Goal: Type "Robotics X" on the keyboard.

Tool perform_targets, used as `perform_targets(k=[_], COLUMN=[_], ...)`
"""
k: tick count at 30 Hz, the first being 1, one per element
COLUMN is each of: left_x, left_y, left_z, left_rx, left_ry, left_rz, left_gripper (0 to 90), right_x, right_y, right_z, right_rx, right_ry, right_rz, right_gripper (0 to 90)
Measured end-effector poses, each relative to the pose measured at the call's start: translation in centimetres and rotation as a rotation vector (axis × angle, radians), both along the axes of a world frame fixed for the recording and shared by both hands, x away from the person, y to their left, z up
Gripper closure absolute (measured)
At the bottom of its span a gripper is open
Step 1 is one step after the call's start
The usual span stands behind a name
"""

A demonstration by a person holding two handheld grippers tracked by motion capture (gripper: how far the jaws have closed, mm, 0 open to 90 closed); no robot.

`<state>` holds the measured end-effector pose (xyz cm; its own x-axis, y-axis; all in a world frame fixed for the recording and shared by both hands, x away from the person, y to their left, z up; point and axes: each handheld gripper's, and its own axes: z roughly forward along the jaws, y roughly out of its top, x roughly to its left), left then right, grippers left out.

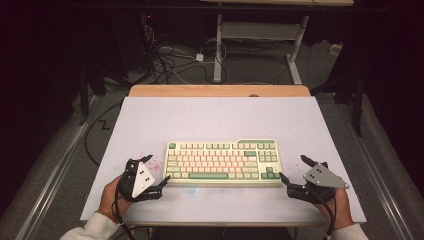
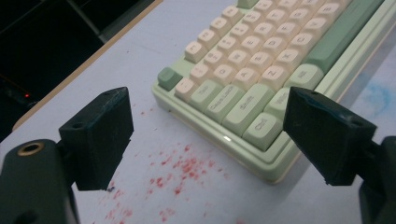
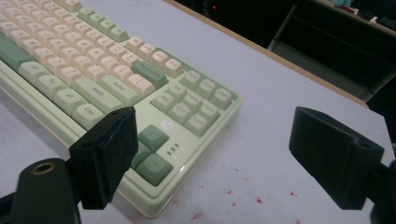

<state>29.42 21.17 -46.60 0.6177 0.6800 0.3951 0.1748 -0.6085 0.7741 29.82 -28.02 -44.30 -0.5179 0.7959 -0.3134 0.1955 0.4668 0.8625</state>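
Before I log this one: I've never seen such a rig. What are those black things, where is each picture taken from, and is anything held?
A person holds a hand-held two-jaw gripper in each hand: the left gripper and the right gripper. The high view looks down from above; the other two come from cameras riding on each gripper. On the white table lies a green and cream mechanical keyboard, beside red specks. Both grippers stand open at the keyboard's ends, holding nothing.

place: lab | cues: dark curtains point(image 1: 45, 60), floor cables point(image 1: 165, 62), bare work table point(image 1: 220, 115)
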Motion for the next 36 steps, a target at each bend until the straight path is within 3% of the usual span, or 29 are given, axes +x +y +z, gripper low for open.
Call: perform_targets(k=[9, 26, 36], left_x=[-0.6, -1.0, -0.7], left_y=[1.4, 1.7, 1.5], left_z=[-0.9, -0.9, -1.1], left_rx=[-0.021, -0.044, -0.034], left_ry=[0.055, 0.064, 0.075], left_rz=[0.022, 0.017, 0.015], left_gripper=[15.2, 15.2, 15.2], right_x=[-0.1, -0.3, -0.1], right_y=[-0.6, 0.1, -0.3], right_z=[-1.0, -0.7, -0.8], right_rx=[0.006, 0.001, 0.012], right_ry=[0.03, 0.004, 0.009], right_rz=[-0.016, -0.004, -0.014], right_gripper=[16.2, 16.1, 16.1])
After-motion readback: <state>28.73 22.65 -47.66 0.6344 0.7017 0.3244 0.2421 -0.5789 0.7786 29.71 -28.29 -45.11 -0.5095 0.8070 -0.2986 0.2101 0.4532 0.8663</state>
